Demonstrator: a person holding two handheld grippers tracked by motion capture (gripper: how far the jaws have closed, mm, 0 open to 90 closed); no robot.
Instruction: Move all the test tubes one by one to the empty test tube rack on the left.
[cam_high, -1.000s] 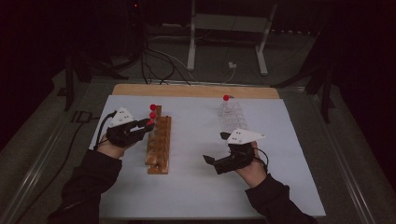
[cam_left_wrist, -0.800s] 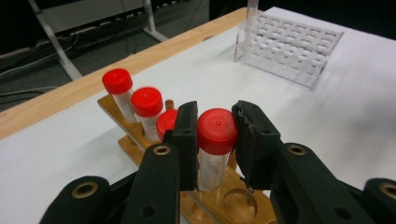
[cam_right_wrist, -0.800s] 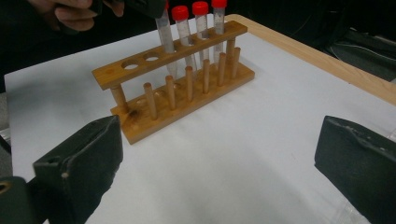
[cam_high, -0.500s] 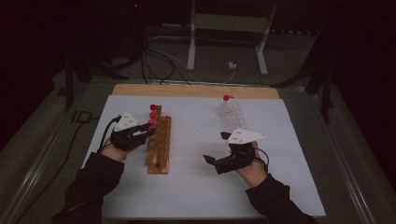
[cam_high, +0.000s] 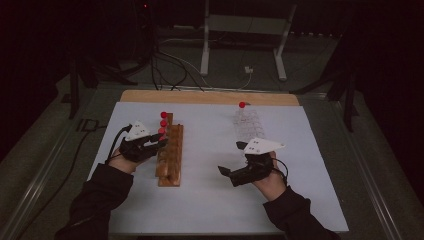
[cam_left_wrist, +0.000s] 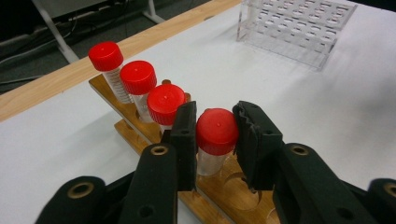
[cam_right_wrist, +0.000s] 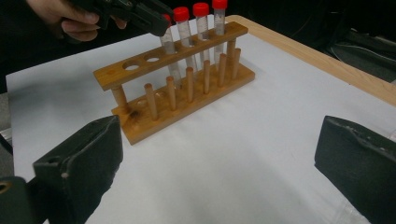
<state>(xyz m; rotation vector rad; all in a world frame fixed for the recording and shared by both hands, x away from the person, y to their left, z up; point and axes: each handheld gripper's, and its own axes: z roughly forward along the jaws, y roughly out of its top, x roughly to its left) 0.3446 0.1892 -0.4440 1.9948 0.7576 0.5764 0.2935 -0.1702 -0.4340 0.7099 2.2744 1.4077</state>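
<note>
The left gripper sits at the wooden rack, its two black jaws on either side of the red cap of a tube that stands in one of the rack's holes. The jaws have just been opening a little. In the left gripper view the left pad lies against the cap, while a thin sliver of daylight seems to show by the right pad — it is hard to be sure at this angle — so the cap is between the jaws rather than firmly pinched. The tube is upright, fourth in a row; three more red-capped tubes stand in the holes just beyond it, close together, and the holes on the near side of it are bare.

The rack lies on the white sheet that covers the table, toward its left half. A clear plastic rack stands farther back on the right half, with one red-capped tube at its far end.

The right gripper rests low over the sheet in front of the clear rack, well apart from the wooden one — its jaws spread wide with nothing between them, pointing across toward the wooden rack.
</note>
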